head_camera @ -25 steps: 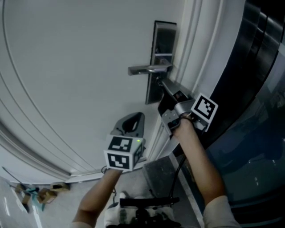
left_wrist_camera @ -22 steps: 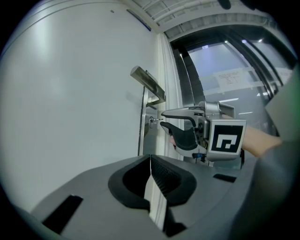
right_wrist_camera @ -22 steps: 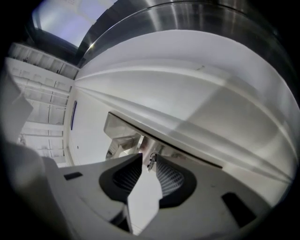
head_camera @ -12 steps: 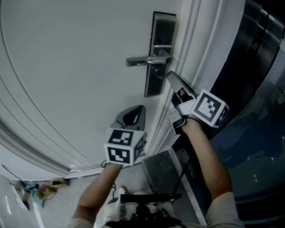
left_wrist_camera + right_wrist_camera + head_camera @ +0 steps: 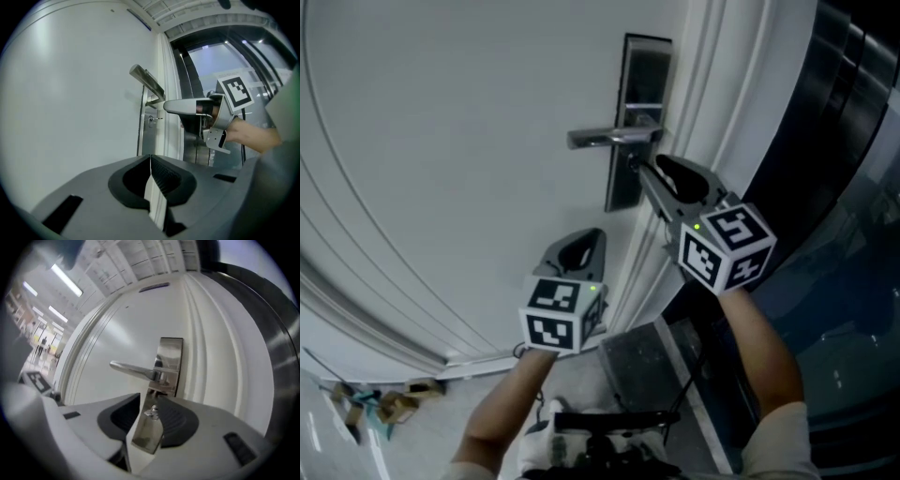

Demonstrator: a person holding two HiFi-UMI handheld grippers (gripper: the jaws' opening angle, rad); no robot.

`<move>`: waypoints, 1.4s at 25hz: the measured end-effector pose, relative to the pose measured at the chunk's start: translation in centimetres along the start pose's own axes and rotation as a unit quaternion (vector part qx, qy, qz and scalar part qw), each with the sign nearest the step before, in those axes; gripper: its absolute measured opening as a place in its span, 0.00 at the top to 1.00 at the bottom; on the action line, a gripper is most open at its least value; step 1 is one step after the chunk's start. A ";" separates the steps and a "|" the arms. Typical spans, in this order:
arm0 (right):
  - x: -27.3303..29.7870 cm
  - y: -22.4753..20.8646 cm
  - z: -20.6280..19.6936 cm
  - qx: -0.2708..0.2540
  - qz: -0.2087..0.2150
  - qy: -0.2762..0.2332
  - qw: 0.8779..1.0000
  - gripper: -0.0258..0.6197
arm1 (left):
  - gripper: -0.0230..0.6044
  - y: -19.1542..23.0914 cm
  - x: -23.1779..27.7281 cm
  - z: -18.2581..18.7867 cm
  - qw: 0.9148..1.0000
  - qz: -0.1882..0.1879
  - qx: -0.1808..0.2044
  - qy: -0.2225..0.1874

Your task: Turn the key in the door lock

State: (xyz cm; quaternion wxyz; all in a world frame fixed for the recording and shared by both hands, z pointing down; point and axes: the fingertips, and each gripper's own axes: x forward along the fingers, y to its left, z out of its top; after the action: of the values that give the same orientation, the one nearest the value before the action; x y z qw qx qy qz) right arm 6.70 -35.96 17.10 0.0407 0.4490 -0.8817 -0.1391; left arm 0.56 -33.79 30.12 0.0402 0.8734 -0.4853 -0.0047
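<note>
A white door carries a steel lock plate [image 5: 630,103] with a lever handle [image 5: 609,139]. A small key [image 5: 152,120] sits in the keyhole below the handle, and it also shows as the key [image 5: 152,412] in the gap of my right jaws. My right gripper [image 5: 641,172] points level at the lock, tips just off the plate. Its jaws are opening and the pads do not press the key. In the left gripper view the right gripper [image 5: 168,107] hangs a little right of and above the key. My left gripper [image 5: 579,246] hangs lower by the door, shut and empty.
A white moulded door frame [image 5: 712,112] runs beside the lock, with dark glass panelling [image 5: 834,187] to its right. A metal threshold plate [image 5: 642,370] lies below. Small scraps [image 5: 375,405] lie on the floor at lower left.
My right gripper has rolled about a quarter turn at the lock, so its marker cube faces another way, and it has risen slightly. The left gripper has stayed put.
</note>
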 end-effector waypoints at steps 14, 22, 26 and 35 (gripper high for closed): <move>2.8 1.4 -4.1 -0.483 -0.015 0.132 0.865 0.73 | 0.94 0.7 -0.2 -0.1 1.000 0.005 -0.002 -0.002; 4.2 0.7 -4.8 -0.511 -0.038 0.146 0.846 0.84 | 0.94 1.0 -0.3 -0.2 1.000 0.008 -0.004 -0.001; 4.2 0.6 -4.8 -0.456 -0.041 0.142 0.878 0.92 | 0.94 1.2 -0.4 -0.2 1.000 0.010 -0.005 0.000; 4.3 -0.1 -4.1 -0.209 -0.045 0.122 0.969 0.92 | 0.94 0.9 -0.3 -0.6 1.000 0.006 -0.002 0.005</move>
State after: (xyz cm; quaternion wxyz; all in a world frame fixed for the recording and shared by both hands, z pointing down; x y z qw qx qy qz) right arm 5.05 -40.29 20.75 0.2345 0.4833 -0.8004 -0.2661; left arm -0.30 -33.96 30.76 0.0447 0.8702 -0.4906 -0.0008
